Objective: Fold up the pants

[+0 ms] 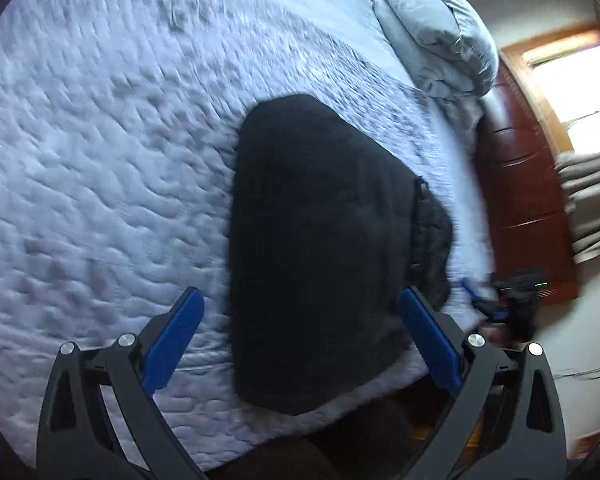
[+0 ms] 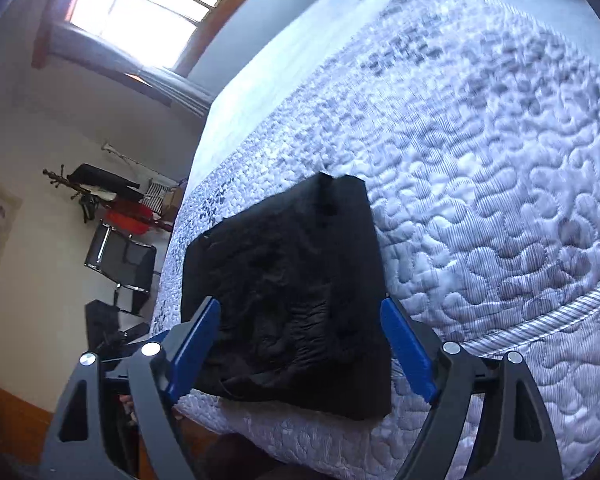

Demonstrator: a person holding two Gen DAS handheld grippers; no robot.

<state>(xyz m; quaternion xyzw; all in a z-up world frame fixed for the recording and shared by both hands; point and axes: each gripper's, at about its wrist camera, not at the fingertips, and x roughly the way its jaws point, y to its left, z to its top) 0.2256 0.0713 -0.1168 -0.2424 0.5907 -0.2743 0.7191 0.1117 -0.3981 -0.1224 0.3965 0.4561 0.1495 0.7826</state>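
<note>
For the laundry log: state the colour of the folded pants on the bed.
Black pants, clearest in the right wrist view.

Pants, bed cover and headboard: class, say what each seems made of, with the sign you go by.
Pants: soft matte black cloth, probably knit or fleece; it creases and gives no shine.
Bed cover: quilted pale fabric with a slight sheen; stitched swirls puff up.
Headboard: looks like varnished reddish-brown wood; glossy curved panels, though blur leaves this open.

Your left gripper (image 1: 300, 300) hangs with its blue jaws spread wide above the black pants (image 1: 320, 248), touching nothing. They lie folded on the quilted bed (image 1: 100, 160), a pillow (image 1: 432, 28) beyond them.
</note>
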